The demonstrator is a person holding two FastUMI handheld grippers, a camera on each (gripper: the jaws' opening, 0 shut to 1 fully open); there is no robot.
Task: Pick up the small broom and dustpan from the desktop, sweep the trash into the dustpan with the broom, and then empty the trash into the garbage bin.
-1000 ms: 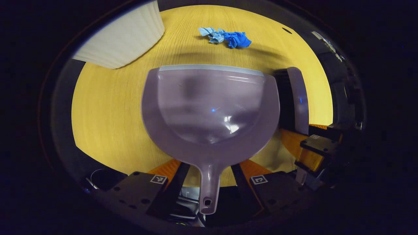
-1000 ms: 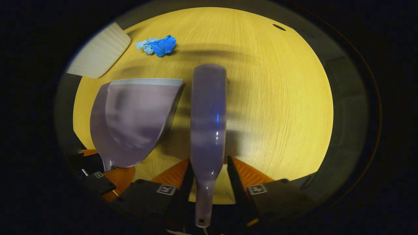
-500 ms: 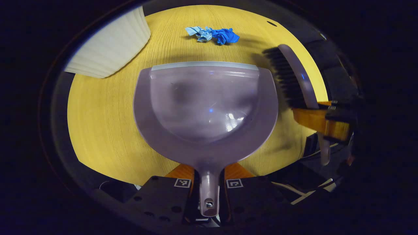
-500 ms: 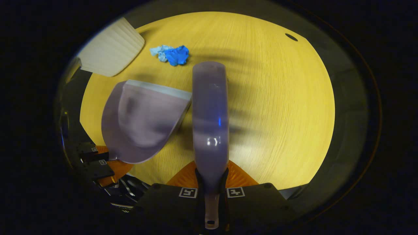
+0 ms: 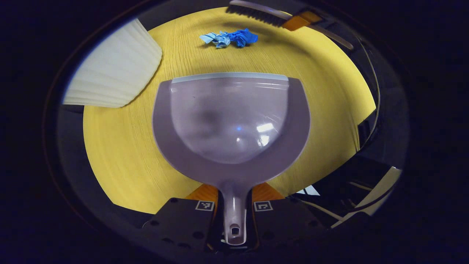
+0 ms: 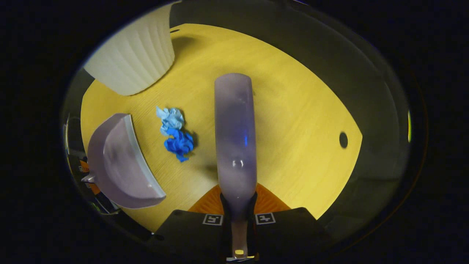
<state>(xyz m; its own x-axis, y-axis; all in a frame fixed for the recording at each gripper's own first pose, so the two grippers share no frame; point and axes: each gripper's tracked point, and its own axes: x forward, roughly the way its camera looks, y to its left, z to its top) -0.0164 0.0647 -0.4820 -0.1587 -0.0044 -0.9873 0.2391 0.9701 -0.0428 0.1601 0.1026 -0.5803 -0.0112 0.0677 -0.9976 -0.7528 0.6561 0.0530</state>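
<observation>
My left gripper [image 5: 234,200] is shut on the handle of the pale purple dustpan [image 5: 231,121], whose lip faces the crumpled blue trash [image 5: 229,37] farther along the yellow desktop [image 5: 117,146]. My right gripper [image 6: 238,205] is shut on the handle of the small broom [image 6: 234,135], held above the table just right of the trash [image 6: 175,135]. In the left gripper view the broom [image 5: 262,14] hangs beyond the trash, bristles down, with the other gripper [image 5: 301,19] on it. In the right gripper view the dustpan [image 6: 117,163] sits left of the trash.
A white ribbed garbage bin [image 5: 113,77] stands at the table's far left corner, also seen as the bin [image 6: 133,58] in the right gripper view. A small dark hole [image 6: 343,139] marks the desktop [image 6: 293,121] on the right. Dark floor surrounds the table edges.
My right gripper closed on the broom handle, lifted it and swung round to the far side of the trash. My left gripper closed on the dustpan handle.
</observation>
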